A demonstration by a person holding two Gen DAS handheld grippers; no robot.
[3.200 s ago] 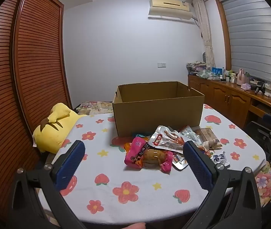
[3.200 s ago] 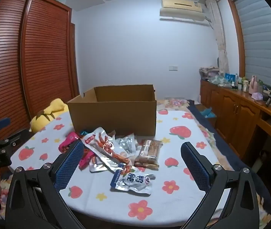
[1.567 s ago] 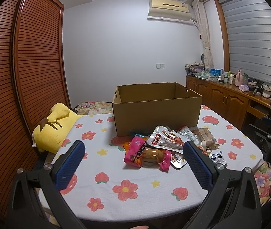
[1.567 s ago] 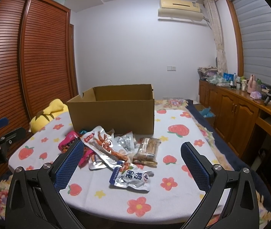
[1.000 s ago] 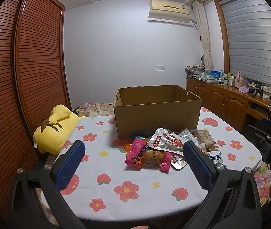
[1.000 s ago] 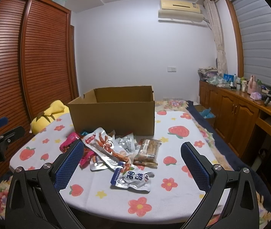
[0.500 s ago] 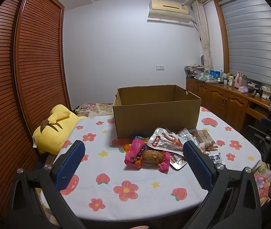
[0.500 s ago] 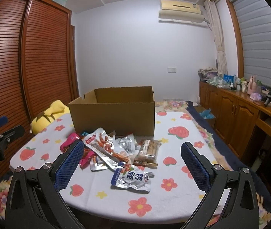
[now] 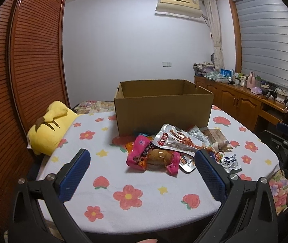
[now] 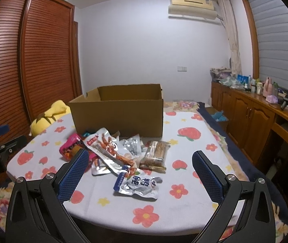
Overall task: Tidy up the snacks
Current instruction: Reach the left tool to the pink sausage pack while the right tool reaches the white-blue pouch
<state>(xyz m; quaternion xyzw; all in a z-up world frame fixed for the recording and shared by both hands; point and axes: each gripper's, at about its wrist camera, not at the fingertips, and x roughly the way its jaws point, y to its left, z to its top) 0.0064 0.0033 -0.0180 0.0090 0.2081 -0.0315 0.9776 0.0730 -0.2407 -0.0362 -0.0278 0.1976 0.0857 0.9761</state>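
A heap of snack packets lies on the flower-print tablecloth in front of an open cardboard box. A pink packet with a brown bun is on the left. A silver packet with red print, a clear biscuit pack and a blue-and-white pouch lie to its right. My left gripper is open, hovering short of the pink packet. My right gripper is open above the pouch. Neither holds anything.
A yellow plush toy rests at the table's left edge beside a slatted wooden wardrobe. A wooden sideboard with bottles and clutter runs along the right wall. The other gripper, in a hand, shows at each view's side.
Both views have shifted only slightly over the last seconds. The packets and the box have not moved, and both grippers have stayed open.
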